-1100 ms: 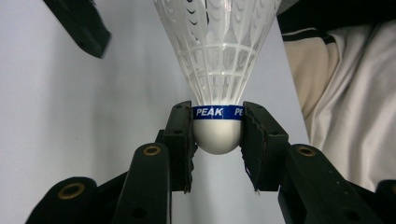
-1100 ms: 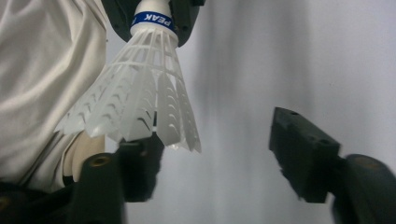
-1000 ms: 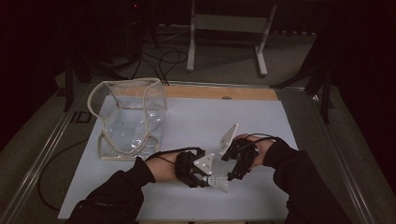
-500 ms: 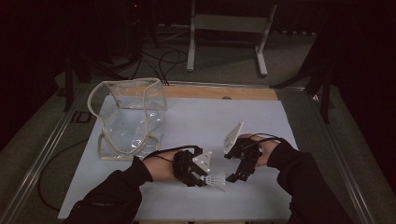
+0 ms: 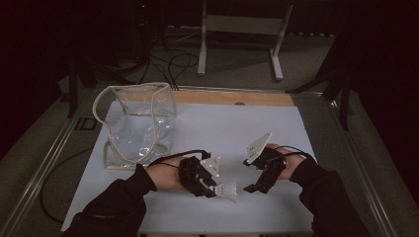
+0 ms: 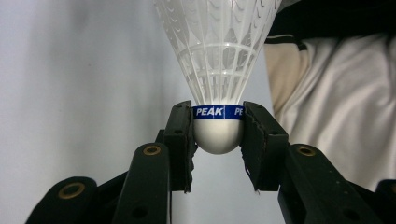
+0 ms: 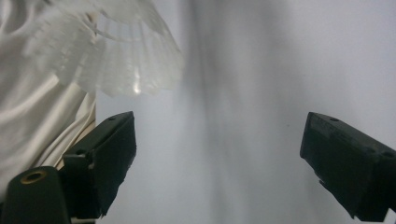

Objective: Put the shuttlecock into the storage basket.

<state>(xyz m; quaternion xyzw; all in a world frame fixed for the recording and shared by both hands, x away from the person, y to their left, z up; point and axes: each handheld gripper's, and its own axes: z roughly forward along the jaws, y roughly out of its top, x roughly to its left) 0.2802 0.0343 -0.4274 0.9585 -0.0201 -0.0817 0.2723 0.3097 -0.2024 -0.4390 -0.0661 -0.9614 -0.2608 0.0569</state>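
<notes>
Dark floor with loose cables and a pale metal stand lies beyond the surface, which is covered by a light sheet with a strip of bare wood along its far edge. On the far left part of that sheet stands a clear plastic bag with a pale trimmed rim, its mouth open upward. Two dark sleeves come in from the near edge.

Nearer the person, the left gripper lies low over the sheet and holds a white shuttlecock, well apart from the bag and near the front middle of the surface. In the left gripper view its jaws are clamped on the rounded white cork base of the shuttlecock, one pad on each side, just at the blue band that reads PEAK; the netted white skirt flares away from the jaws.

Just to the right, the right gripper sits a short gap off from the skirt, not touching it. Its jaws have just been opening and stand wide apart with nothing between them; in the right gripper view the skirt of the shuttlecock shows blurred beyond the left jaw.
</notes>
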